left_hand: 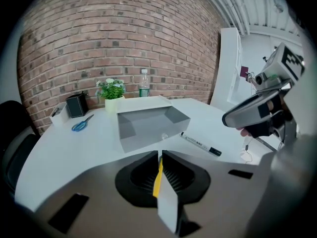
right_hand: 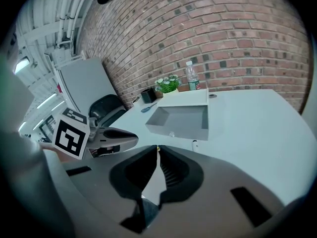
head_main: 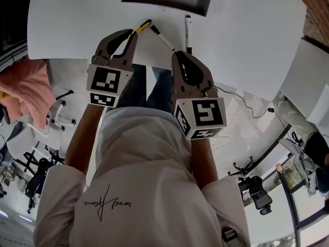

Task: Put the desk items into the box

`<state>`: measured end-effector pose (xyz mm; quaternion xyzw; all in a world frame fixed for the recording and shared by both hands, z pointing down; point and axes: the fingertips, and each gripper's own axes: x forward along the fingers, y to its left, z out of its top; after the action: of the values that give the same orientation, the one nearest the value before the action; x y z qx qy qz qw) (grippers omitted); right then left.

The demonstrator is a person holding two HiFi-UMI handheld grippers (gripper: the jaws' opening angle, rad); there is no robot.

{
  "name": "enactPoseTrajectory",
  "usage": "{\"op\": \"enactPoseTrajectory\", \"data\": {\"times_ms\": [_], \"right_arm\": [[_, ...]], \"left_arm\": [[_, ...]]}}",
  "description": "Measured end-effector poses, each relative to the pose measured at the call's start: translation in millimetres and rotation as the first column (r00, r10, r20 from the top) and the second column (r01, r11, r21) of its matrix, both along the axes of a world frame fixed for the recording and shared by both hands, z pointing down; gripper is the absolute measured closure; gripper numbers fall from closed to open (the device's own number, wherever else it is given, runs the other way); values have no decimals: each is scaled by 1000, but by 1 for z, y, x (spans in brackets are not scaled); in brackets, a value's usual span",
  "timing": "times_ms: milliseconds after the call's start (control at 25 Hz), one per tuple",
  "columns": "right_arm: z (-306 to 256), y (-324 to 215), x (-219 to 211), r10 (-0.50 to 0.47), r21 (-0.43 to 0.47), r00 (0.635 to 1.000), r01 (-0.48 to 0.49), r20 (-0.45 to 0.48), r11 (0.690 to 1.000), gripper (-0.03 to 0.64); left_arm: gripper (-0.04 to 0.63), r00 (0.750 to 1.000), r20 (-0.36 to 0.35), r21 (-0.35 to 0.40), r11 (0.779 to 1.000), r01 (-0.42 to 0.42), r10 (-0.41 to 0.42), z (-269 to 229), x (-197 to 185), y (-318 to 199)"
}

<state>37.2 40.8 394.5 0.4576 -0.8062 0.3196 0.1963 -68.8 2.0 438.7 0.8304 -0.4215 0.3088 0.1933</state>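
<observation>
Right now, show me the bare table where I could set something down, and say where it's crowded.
Bare: the table left of the box, nearer than the scissors; also the wide stretch right of the box in the right gripper view. Crowded: the wall side, with plant, bottle and black holder, and the box's near side, with the marker.

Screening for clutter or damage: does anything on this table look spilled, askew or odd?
Nothing stands out. The open grey box sits upright and undamaged on the white table, a white marker with a black cap lies flat beside it, and the left gripper is shut on a thin yellow pen.
</observation>
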Motion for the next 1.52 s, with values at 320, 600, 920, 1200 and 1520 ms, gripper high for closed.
{"op": "enactPoseTrajectory", "data": {"times_ms": [320,600,920,1200,1520], "right_arm": [[6,-10,-18,43,-20,999,-43,4,999,591],[14,-31,-31,70,-39,998,-70,1,997,591],[19,-37,-28,67,-61,998,-67,-1,996,591],[27,-35,-27,64,-69,998,-63,14,996,591],[30,-34,-21,43,-71,999,-42,22,997,591]], "left_arm": [[588,999,-8,-49,998,-45,45,12,-5,4],[528,995,-13,-105,990,-98,98,27,-3,0],[523,994,8,-122,987,-103,104,39,-3,-6],[506,993,23,-147,983,-109,114,51,1,-2],[489,991,48,-152,982,-114,123,60,9,-3]]}}
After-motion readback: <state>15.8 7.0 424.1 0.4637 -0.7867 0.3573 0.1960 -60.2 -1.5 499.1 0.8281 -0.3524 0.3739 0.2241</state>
